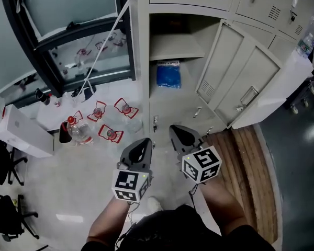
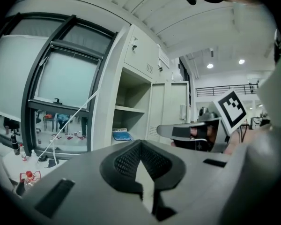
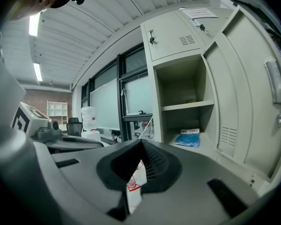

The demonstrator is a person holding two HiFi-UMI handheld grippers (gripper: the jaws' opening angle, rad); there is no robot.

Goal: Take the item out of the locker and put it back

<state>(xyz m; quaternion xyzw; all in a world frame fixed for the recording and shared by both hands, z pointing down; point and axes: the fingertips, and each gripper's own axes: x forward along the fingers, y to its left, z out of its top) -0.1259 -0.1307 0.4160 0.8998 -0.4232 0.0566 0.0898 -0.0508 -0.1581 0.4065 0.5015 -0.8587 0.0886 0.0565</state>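
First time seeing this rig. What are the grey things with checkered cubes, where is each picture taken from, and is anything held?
No robot: a person holds a grey two-fingered gripper in each hand, the left gripper and the right gripper; the marker cubes belong to them. One picture comes from a camera on the person's head, looking down; the other two cameras ride on the grippers and look along their fingers. Ahead stands a grey metal locker with its door open; a flat blue plastic packet lies inside, under the shelf. Clear bottles with red labels stand on the floor at left. Both grippers' fingers are closed and hold nothing.
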